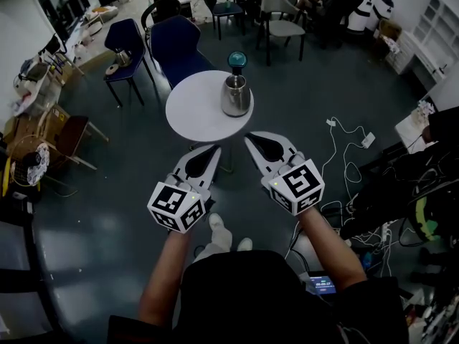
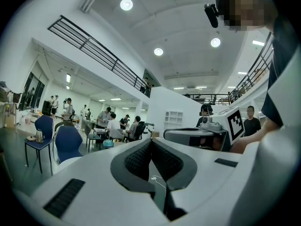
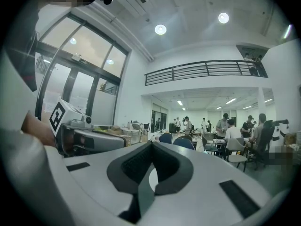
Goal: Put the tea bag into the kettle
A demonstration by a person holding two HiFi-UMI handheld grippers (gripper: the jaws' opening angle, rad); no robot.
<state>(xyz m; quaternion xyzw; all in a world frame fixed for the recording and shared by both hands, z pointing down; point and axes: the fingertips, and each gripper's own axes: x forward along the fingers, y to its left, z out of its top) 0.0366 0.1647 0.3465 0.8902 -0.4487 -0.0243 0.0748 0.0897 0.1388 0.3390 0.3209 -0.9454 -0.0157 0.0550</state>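
Spreading across the whole head view is a dark grey-blue floor, with a person's dark top and two bare forearms at the bottom centre of the frame. A round white table stands just above the middle of the frame. Behind it, toward the upper left, are two dark blue chairs, and a grey chair sits at the upper centre.

The left gripper, white with black inner pads, reaches up from the lower centre, its tip just below the table's near edge. Its marker cube is beneath it. The right gripper lies beside it a little higher, its tip over the table's lower right edge, and its marker cube sits toward the right of centre. The two grippers angle toward each other without touching.

In the left gripper view the left gripper has its jaws pressed together at the tips. A thin white line shows in the slit behind them, and I cannot tell what it is. In the right gripper view the right gripper also has its jaws pressed tip to tip, with only a pale surface showing through the opening behind them.

A shiny steel kettle stands upright on the right part of the table, its teal round lid knob on top, well clear of both grippers. A loose white cable lies on the floor at the right of the frame. The tea bag cannot be made out in any view
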